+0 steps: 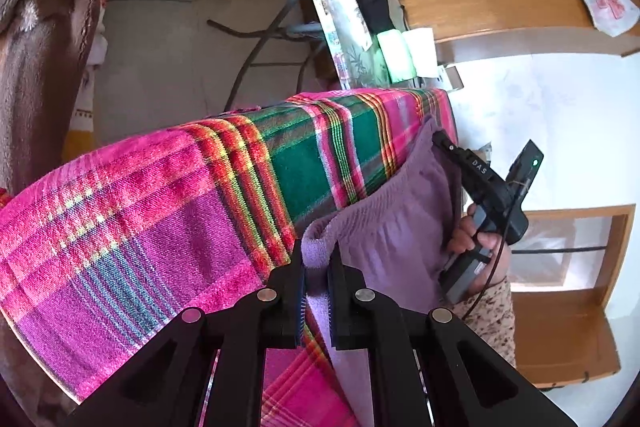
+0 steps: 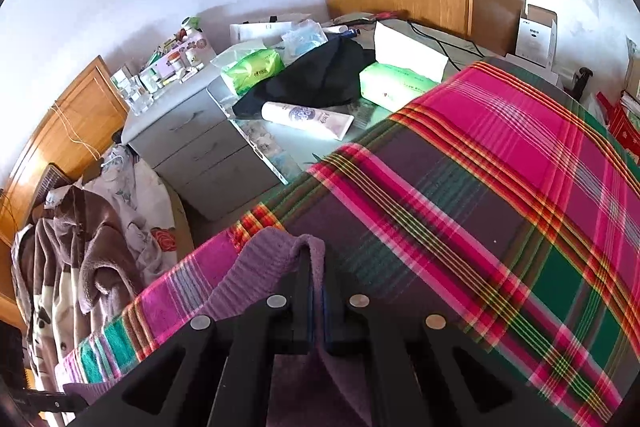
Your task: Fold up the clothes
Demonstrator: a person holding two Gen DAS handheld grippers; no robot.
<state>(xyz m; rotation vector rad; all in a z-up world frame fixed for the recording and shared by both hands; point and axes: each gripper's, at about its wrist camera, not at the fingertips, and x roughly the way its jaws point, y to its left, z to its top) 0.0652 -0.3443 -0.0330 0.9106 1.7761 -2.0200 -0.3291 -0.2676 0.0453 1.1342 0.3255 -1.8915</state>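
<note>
Both grippers pinch the purple knit garment [image 1: 384, 219] at its ribbed edge, left gripper [image 1: 316, 279] and right gripper [image 2: 318, 291], over the plaid cloth [image 2: 480, 187]. It looks soft and floppy; corners seem best.

1. The left gripper [image 1: 316, 259] points downward, and its jaws are closed tightly on a fold of purple garment [image 1: 384, 223].
2. The right gripper [image 2: 316, 275] also points down, clamped on the same garment.
3. A hand [image 1: 476, 239] with a patterned sleeve [image 1: 492, 315] holds the right gripper's handle.
</note>
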